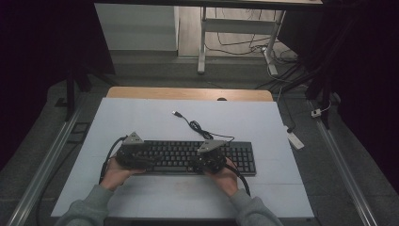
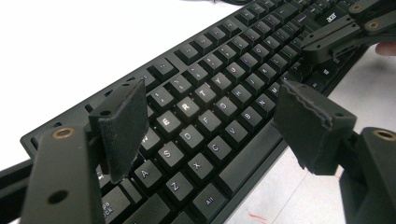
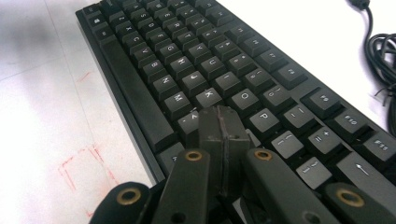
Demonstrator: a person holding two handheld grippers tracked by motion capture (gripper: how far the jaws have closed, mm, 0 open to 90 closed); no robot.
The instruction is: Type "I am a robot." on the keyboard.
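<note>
A black keyboard lies across the near middle of the white table top. A person's hands hold both grippers low over it. My left gripper is over the keyboard's left end, pointing along the keys; its jaws stand wide open above the letter rows with nothing between them. My right gripper is over the right-hand letter keys, its pads pressed together just above the keys near K and L, holding nothing. The right gripper also shows far off in the left gripper view.
The keyboard's black cable coils on the table behind it and ends in a loose USB plug. Faint red marks are drawn on the table in front of the keyboard. A wooden edge borders the far side.
</note>
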